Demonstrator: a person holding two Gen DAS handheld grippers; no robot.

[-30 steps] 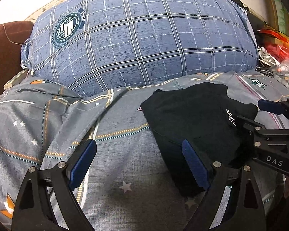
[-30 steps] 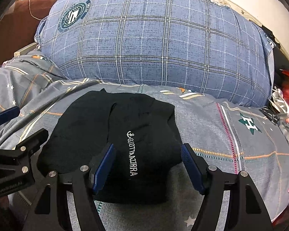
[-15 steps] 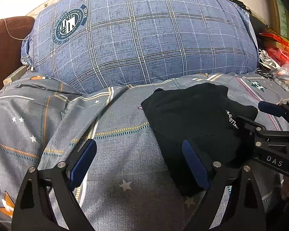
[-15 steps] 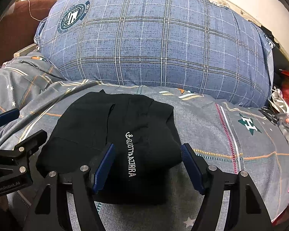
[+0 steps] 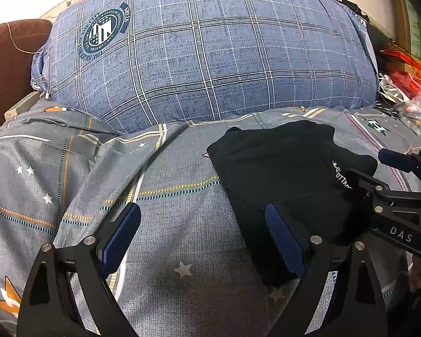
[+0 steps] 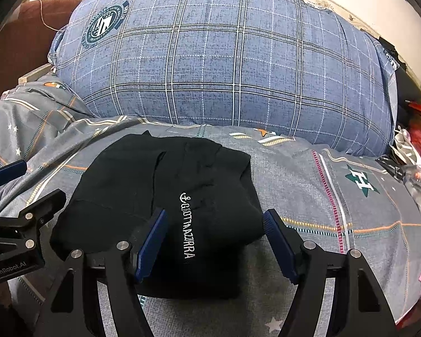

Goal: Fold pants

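Black pants point(image 5: 280, 168) lie folded into a compact bundle on the grey patterned bed sheet point(image 5: 168, 238). White lettering runs across their top fold point(image 6: 186, 224). My left gripper point(image 5: 200, 213) is open over the sheet, and its right finger overlaps the bundle's left edge. My right gripper point(image 6: 214, 216) is open above the near right part of the pants point(image 6: 143, 185), with the lettering between its fingers. Neither pair of pads presses on the cloth. Each gripper shows at the edge of the other's view.
A large blue plaid pillow point(image 5: 210, 56) fills the back of the bed. Brown upholstery point(image 5: 8, 56) stands at the far left. Red and plastic clutter point(image 6: 418, 146) piles up at the right edge. Bare sheet point(image 6: 336, 196) lies right of the pants.
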